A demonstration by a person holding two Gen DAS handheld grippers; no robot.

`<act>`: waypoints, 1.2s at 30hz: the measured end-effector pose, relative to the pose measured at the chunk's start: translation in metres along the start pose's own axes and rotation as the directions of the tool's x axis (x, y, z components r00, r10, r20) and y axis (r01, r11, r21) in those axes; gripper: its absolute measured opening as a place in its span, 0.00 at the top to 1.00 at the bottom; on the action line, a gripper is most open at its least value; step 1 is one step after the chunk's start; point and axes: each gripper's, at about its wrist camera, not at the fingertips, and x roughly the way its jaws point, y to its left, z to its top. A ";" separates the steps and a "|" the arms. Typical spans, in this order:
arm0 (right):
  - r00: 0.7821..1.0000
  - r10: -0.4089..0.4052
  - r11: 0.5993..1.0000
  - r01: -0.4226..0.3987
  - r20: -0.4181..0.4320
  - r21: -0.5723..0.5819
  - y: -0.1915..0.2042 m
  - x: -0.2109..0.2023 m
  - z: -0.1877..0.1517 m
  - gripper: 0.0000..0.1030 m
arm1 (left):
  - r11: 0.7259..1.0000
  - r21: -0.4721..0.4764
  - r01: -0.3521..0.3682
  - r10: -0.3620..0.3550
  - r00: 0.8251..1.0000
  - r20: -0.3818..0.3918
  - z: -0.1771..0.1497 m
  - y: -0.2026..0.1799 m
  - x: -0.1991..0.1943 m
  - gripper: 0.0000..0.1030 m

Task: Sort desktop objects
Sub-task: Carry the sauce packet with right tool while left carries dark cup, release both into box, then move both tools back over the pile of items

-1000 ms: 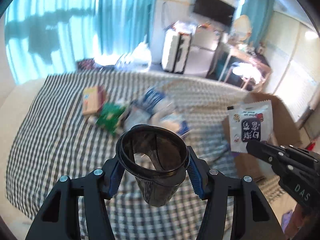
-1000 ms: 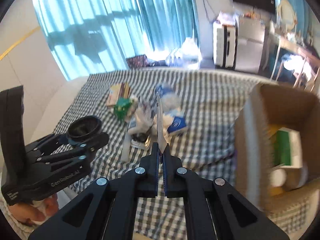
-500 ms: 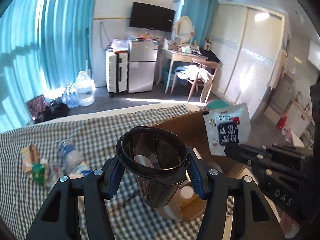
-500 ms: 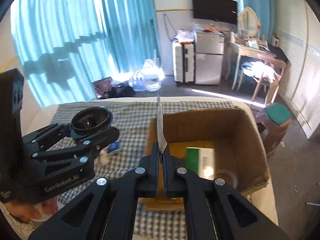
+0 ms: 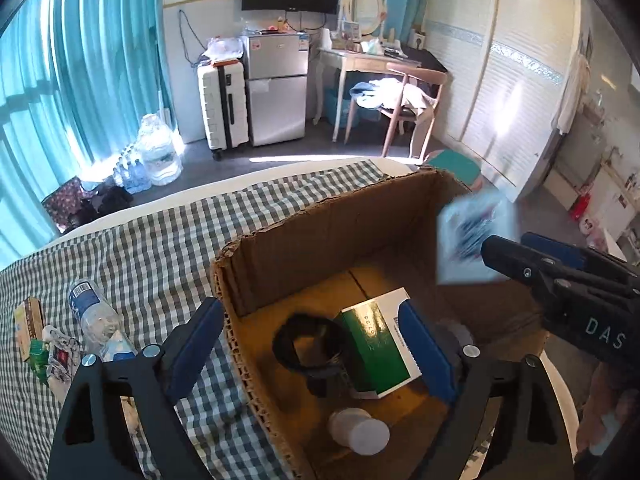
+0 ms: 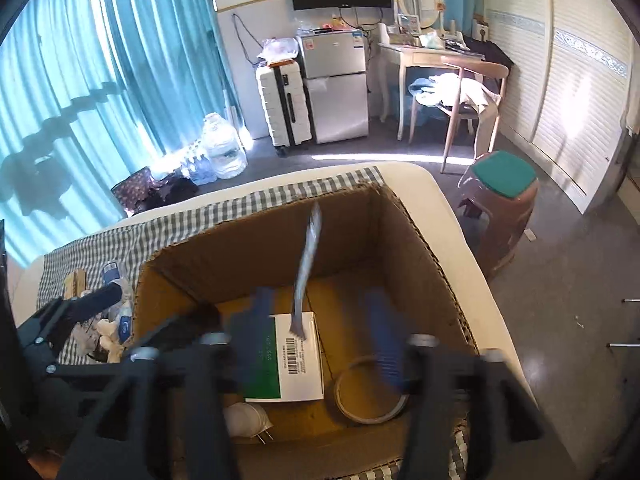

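Note:
An open cardboard box (image 5: 256, 256) stands on the checked cloth; it also shows in the right wrist view (image 6: 400, 236). My left gripper (image 5: 310, 344) is open over the box, above the dark cup (image 5: 308, 348) lying inside. My right gripper (image 6: 316, 340) is open above the box. The white snack packet (image 6: 306, 268) is loose in the air between its fingers, blurred; it also shows in the left wrist view (image 5: 472, 240). A green-and-white box (image 5: 376, 344), a white lidded jar (image 5: 358, 432) and a tape ring (image 6: 370, 390) lie inside.
A clear water bottle (image 5: 92, 316), a yellow packet (image 5: 30, 320), a green packet (image 5: 38, 358) and wrappers lie on the checked cloth (image 5: 132, 248) to the left of the box. A stool (image 6: 500, 200) stands on the floor beyond the bed's right edge.
Both grippers have opened over the box. The dark cup has dropped from the left gripper into the box. The snack packet has come free of the right gripper and is falling.

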 end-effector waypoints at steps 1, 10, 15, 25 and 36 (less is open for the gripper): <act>1.000 -0.001 1.000 0.001 0.022 -0.002 0.000 -0.003 -0.003 0.39 | 1.000 0.005 0.001 -0.001 1.000 0.005 -0.002 0.002 -0.004 0.09; 0.998 0.048 0.998 -0.049 0.040 0.032 0.009 -0.045 -0.022 0.39 | 0.998 0.014 -0.053 0.052 0.997 0.055 -0.023 0.026 -0.071 0.04; 0.995 0.077 0.997 -0.077 0.065 -0.004 0.040 -0.089 -0.041 0.39 | 0.991 -0.044 -0.130 0.133 0.989 0.071 -0.046 0.078 -0.117 0.00; 0.960 0.268 0.955 -0.254 0.078 -0.152 0.163 -0.114 -0.097 0.37 | 0.893 -0.257 -0.370 0.382 0.924 -0.002 -0.170 0.226 -0.193 0.00; 0.932 0.363 0.918 -0.359 -0.006 -0.170 0.264 -0.062 -0.151 0.37 | 0.851 -0.397 -0.343 0.337 0.937 -0.087 -0.246 0.271 -0.190 0.00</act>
